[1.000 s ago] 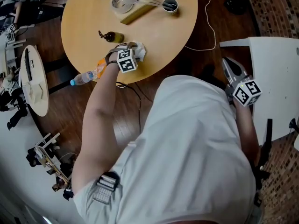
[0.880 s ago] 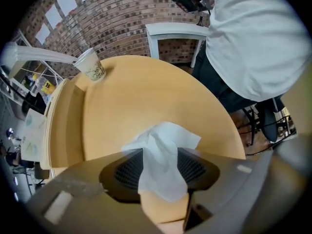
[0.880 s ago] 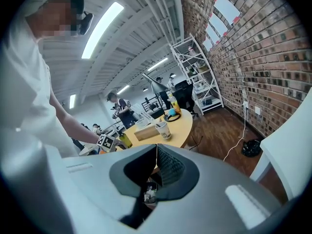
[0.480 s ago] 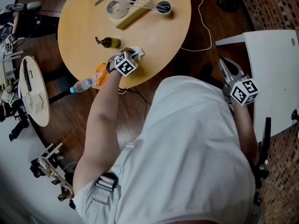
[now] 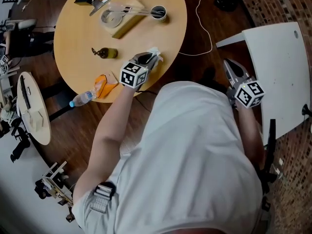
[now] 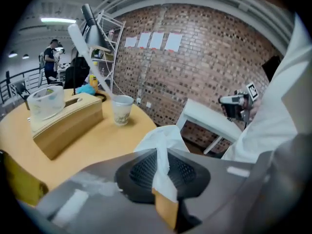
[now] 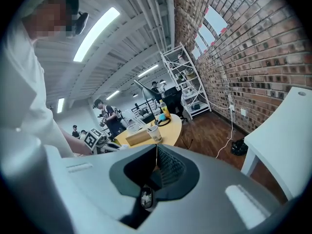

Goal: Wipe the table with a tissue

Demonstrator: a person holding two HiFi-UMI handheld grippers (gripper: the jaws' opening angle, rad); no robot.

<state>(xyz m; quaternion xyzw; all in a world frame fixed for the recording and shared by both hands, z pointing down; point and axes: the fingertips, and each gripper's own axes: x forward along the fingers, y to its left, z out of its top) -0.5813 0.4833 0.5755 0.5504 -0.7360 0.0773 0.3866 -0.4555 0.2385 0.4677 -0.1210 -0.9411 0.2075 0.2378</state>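
Note:
A crumpled white tissue [image 5: 155, 55] is pinched in my left gripper [image 5: 150, 58], over the near right edge of the round wooden table [image 5: 78, 33]. The jaws have just been closing with the tissue between them. In the left gripper view the tissue [image 6: 162, 136] bunches out past the shut left gripper [image 6: 159, 159], above the tabletop [image 6: 97, 143]. My right gripper [image 5: 230, 64] hangs off the table on the right, beside the person's body. In its own view the right gripper [image 7: 156, 152] is shut with nothing between the pads.
On the table are a wooden tissue box [image 5: 124, 21], a paper cup [image 5: 158, 12], a small brown bottle [image 5: 105, 52] and an orange wrapper [image 5: 103, 86]. A plastic bottle [image 5: 87, 96] lies at its near edge. A white table [image 5: 278, 67] stands at the right.
The left gripper has closed on the tissue, lifted it off the table, shifted right along the near edge and rolled. The right gripper has stayed put.

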